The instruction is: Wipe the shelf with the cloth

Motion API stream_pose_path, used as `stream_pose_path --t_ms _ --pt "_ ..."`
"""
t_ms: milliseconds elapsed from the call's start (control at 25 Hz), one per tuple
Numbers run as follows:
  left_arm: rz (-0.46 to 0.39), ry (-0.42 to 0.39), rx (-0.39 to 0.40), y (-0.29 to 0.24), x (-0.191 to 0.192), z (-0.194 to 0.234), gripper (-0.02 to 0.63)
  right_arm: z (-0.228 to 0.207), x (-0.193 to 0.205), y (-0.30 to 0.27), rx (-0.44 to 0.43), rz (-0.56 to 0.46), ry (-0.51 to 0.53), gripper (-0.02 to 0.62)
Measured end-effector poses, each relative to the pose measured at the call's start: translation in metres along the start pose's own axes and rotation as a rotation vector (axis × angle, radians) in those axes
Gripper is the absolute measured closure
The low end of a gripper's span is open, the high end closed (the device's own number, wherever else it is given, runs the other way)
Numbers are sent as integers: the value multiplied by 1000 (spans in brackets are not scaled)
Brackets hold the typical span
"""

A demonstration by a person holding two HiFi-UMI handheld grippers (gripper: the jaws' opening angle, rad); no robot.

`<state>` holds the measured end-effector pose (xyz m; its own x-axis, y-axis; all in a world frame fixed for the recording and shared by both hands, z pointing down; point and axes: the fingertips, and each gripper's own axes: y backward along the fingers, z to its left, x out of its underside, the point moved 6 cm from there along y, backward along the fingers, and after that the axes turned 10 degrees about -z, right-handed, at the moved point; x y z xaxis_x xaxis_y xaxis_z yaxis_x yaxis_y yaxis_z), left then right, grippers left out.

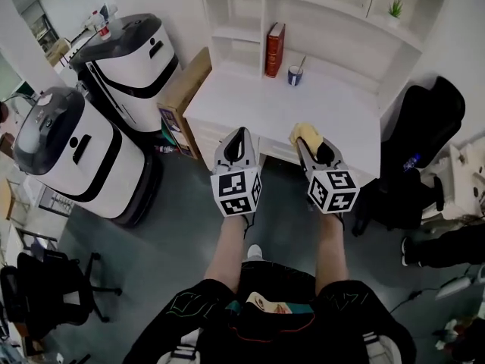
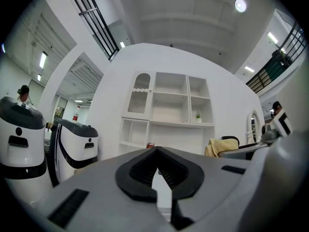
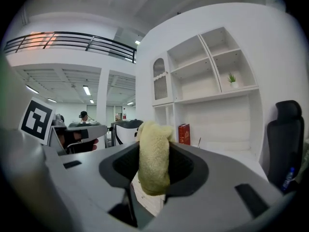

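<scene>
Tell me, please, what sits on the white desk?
An upright red book and a blue cup holding a utensil; the right gripper and its cloth cover part of the desk's front edge.

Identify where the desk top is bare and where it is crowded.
Bare: the desk top left of the book, and the wide stretch between the cup and the chair. Crowded only at the back, round book and cup.

Red hardback book [image 1: 274, 49] L of blue ceramic mug [image 1: 295, 76] on white wooden shelf unit [image 1: 337, 108], yellow fluffy cloth [image 1: 305, 133] nr front edge.
</scene>
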<state>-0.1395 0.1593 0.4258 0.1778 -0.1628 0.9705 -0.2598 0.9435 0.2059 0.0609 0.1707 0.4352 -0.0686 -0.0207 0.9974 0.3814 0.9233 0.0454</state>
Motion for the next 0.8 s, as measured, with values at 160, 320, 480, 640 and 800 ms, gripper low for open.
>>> stream_pose_path --t_ms 160,320,480,640,800 --pt "28 10 2 -35 18 22 612 -6 9 -42 5 23 25 451" --pt "66 -4 47 -68 38 25 612 -26 21 -64 66 52 20 451" --pt "92 14 82 -94 55 21 611 -49 31 -78 109 77 9 451" --pt "108 18 109 -115 68 13 612 -69 36 -91 120 80 -3 451" --pt "95 13 98 -142 70 15 612 -83 36 -115 93 59 -13 451"
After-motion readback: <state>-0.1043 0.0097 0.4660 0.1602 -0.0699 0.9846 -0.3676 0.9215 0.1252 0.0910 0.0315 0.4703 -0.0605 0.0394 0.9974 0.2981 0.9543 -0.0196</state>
